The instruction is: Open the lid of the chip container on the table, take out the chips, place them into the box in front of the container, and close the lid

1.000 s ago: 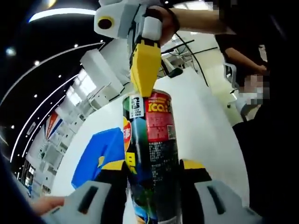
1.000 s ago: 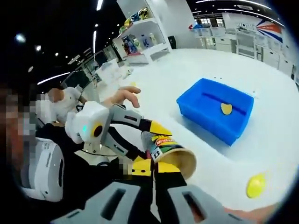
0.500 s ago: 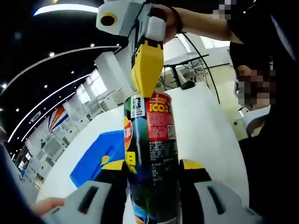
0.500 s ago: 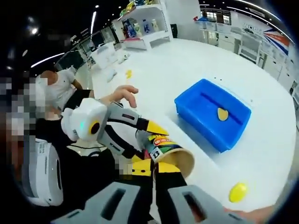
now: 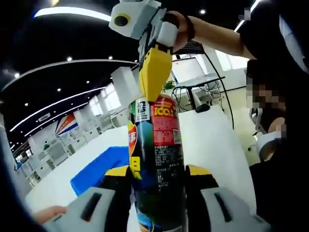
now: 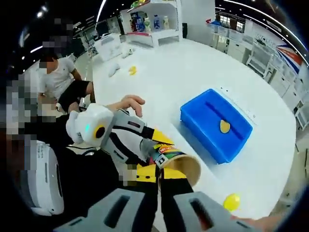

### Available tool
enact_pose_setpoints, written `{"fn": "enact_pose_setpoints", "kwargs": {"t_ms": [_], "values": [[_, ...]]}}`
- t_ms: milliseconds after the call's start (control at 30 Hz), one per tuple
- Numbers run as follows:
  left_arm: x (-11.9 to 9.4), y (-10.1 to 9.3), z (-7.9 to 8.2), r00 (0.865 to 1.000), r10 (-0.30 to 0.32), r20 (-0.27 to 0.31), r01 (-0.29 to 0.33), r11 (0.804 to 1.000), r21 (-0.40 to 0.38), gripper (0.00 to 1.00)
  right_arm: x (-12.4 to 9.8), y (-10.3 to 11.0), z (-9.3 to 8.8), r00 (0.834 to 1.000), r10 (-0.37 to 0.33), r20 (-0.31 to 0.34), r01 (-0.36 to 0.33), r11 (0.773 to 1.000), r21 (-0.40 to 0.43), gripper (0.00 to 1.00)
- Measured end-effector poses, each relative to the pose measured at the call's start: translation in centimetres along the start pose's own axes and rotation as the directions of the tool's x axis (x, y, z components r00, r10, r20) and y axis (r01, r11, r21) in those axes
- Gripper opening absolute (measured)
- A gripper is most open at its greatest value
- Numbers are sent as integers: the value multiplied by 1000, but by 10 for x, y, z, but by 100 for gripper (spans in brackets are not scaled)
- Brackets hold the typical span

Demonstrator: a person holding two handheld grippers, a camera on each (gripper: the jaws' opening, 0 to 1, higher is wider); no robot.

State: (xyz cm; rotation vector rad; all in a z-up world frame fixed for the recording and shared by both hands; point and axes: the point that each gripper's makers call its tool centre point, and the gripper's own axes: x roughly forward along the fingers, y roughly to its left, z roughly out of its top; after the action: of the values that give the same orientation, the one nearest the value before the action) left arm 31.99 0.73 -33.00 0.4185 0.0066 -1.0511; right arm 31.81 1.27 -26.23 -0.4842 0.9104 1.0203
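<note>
Left claw (image 5: 157, 176) clamping chip container (image 5: 157, 159) above desk (image 6: 193, 72). Right claw (image 6: 159, 170), jaws together, dipping into its open mouth. Right gripper view showing blue box (image 6: 215, 124) holding one chip (image 6: 225, 126), yellow lid (image 6: 231, 201) lying nearby.

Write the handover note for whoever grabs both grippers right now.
Left gripper: shut on the chip container, held up off the table.
Right gripper: jaws together at the container's open mouth; whether it grips a chip, I cannot tell.
Yellow lid is off, lying on the table near the blue box.
Done: lid off, one chip in the box.
Left: move the remaining chips into the box, put the lid back on.
</note>
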Motion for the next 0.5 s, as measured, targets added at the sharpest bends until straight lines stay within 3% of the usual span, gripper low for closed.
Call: {"fn": "enact_pose_setpoints", "kwargs": {"t_ms": [200, 500], "values": [[-3, 3, 0, 999, 35, 33, -35, 999, -21, 45, 2, -1, 7, 999, -32, -10, 32, 998, -46, 1], [-5, 3, 6, 992, 69, 104, -60, 995, -84, 45, 4, 22, 23, 1000, -31, 0, 31, 992, -121, 1]]}}
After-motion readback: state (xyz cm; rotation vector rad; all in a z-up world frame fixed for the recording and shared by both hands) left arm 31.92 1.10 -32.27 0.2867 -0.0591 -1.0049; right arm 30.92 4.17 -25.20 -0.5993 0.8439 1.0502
